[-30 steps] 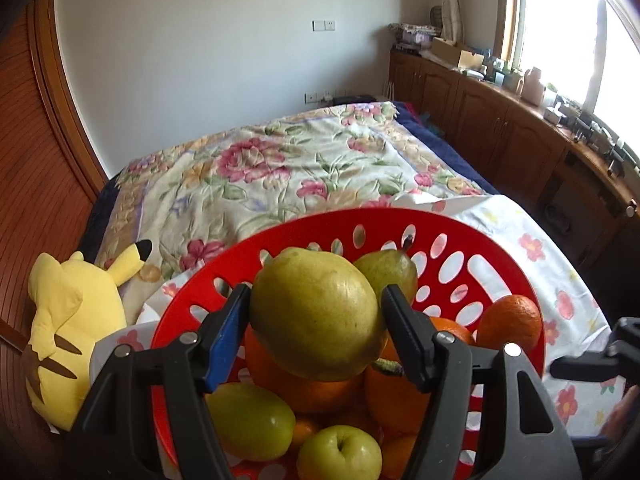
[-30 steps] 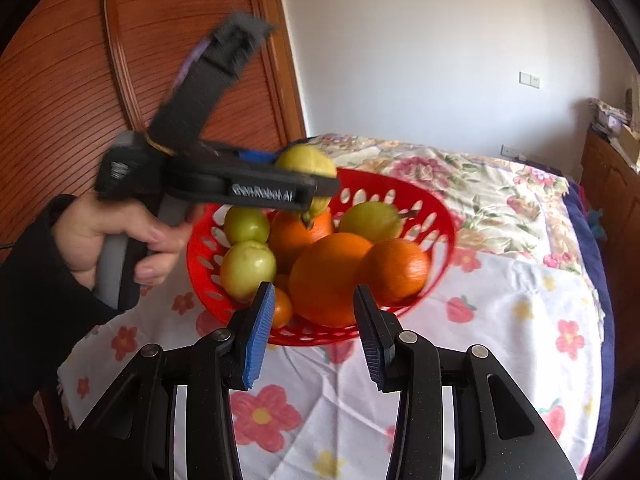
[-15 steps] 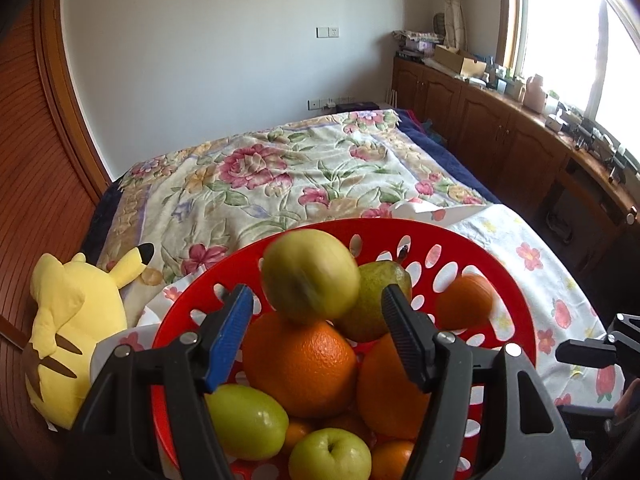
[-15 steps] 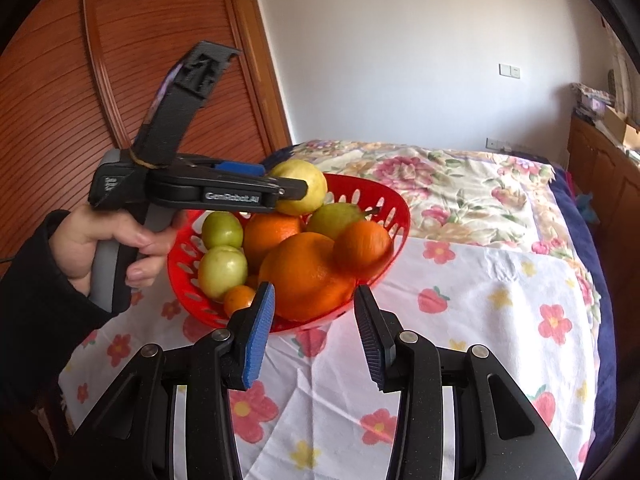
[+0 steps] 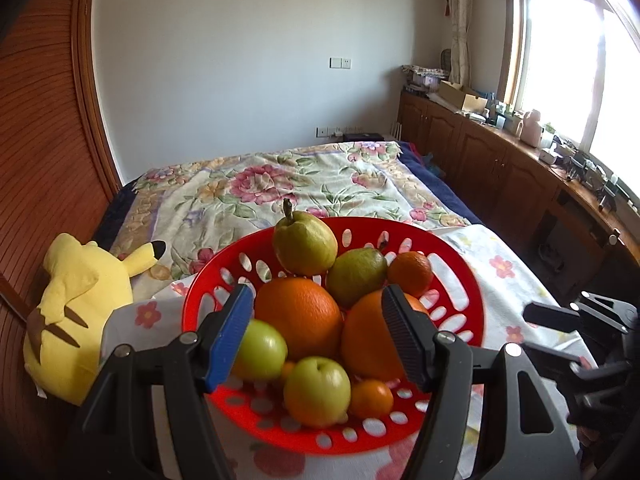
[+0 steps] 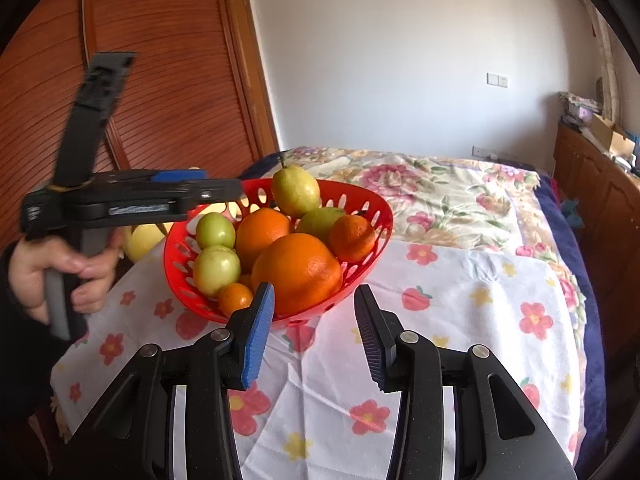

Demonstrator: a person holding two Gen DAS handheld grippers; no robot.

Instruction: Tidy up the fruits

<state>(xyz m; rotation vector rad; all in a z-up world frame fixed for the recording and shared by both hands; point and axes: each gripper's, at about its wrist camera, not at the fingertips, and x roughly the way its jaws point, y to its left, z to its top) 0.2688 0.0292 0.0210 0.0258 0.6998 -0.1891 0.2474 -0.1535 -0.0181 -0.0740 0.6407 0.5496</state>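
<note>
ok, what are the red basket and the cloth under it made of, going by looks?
Red basket: looks like moulded plastic with a glossy finish, given its uniform red colour, thin wall and regular oval cut-outs.
Cloth: apparently a thin woven or non-woven fabric, matte white with printed flowers and strawberries; it shows fold creases and drapes over the edge. Its exact fibre cannot be told.

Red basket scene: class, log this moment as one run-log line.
left gripper: open, empty | right gripper: open, empty | pear: atop fruit pile in red basket | step: pear placed
</note>
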